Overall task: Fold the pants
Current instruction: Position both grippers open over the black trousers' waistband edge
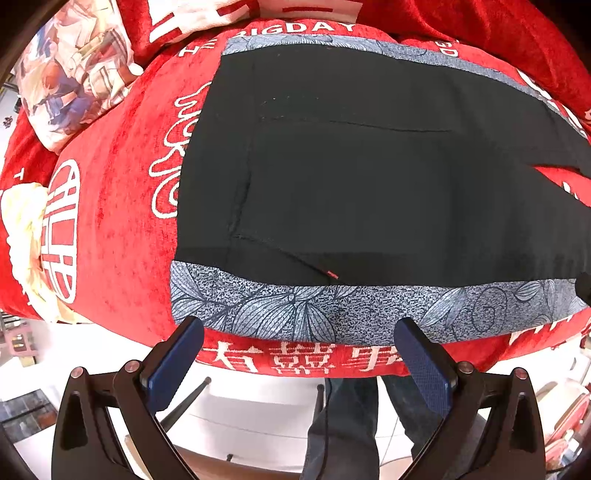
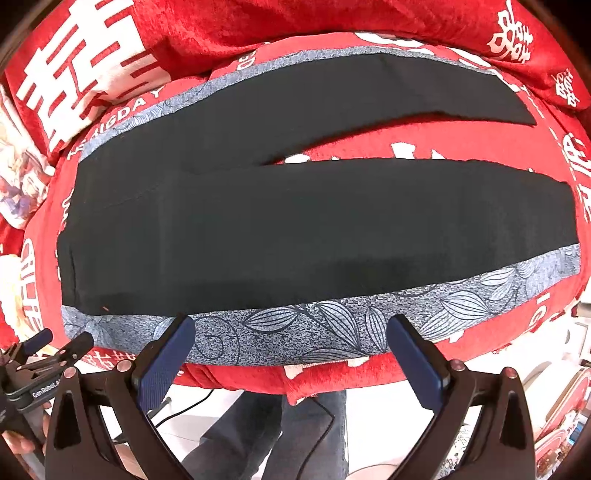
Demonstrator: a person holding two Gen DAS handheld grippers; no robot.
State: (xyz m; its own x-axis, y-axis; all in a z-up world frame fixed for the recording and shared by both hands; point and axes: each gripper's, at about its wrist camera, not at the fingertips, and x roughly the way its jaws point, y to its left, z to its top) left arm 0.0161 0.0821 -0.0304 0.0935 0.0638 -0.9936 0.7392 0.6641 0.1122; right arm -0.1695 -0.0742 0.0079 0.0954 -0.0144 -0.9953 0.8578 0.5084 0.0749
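Pants (image 2: 314,221) flat, unfolded on red blanket (image 2: 229,33); left claw (image 1: 299,332) & right claw (image 2: 291,328) wide, holding nothing, near hem edge.

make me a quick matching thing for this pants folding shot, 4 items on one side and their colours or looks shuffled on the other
Things:
1. pants
2. side stripe on the pants
3. blanket
4. gripper pads

Looks:
a. red with white lettering
b. plain black
c. dark blue, textured
d. grey-blue with a leaf print

Pairs: 1-b, 2-d, 3-a, 4-c
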